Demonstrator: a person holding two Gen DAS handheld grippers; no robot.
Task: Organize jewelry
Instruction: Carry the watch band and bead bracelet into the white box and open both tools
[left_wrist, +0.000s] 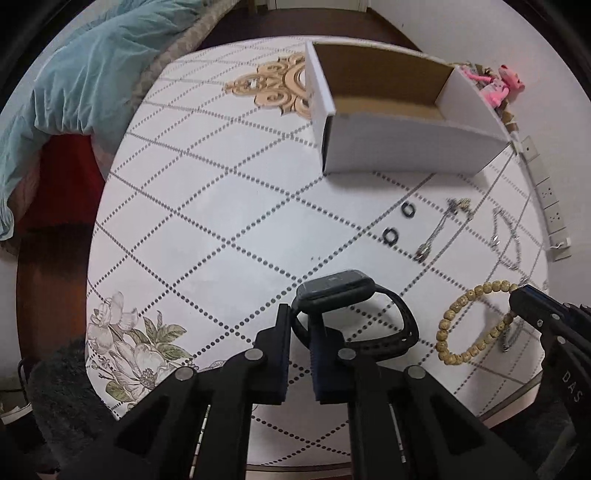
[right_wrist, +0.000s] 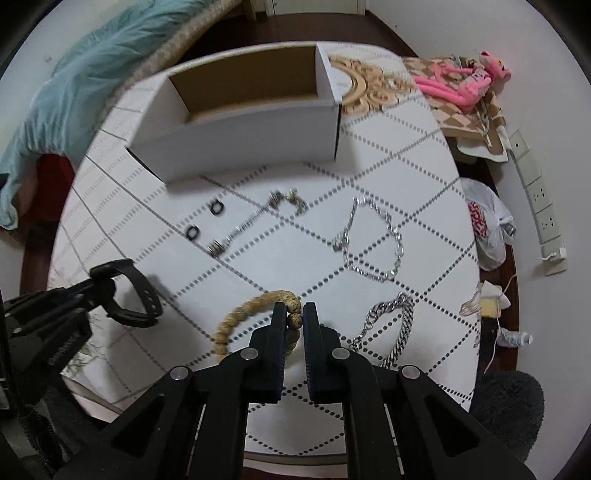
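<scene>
My left gripper (left_wrist: 300, 320) is shut on the strap of a black smartwatch (left_wrist: 338, 286), which it holds just over the round table (left_wrist: 207, 206); it also shows in the right wrist view (right_wrist: 127, 291). My right gripper (right_wrist: 294, 314) is shut on a tan beaded bracelet (right_wrist: 236, 317), also seen in the left wrist view (left_wrist: 461, 325). An open white cardboard box (left_wrist: 399, 144) stands at the far side (right_wrist: 251, 129). Two black rings (right_wrist: 205, 219), a thin chain with charms (right_wrist: 255, 216) and two silver chains (right_wrist: 373, 240) (right_wrist: 395, 328) lie on the table.
A blue blanket (left_wrist: 85, 70) lies on a bed at the far left. A pink plush toy (right_wrist: 465, 83) and a checked bag sit at the far right. A plastic bag (right_wrist: 487, 225) and wall sockets (right_wrist: 543, 206) are at the right, off the table.
</scene>
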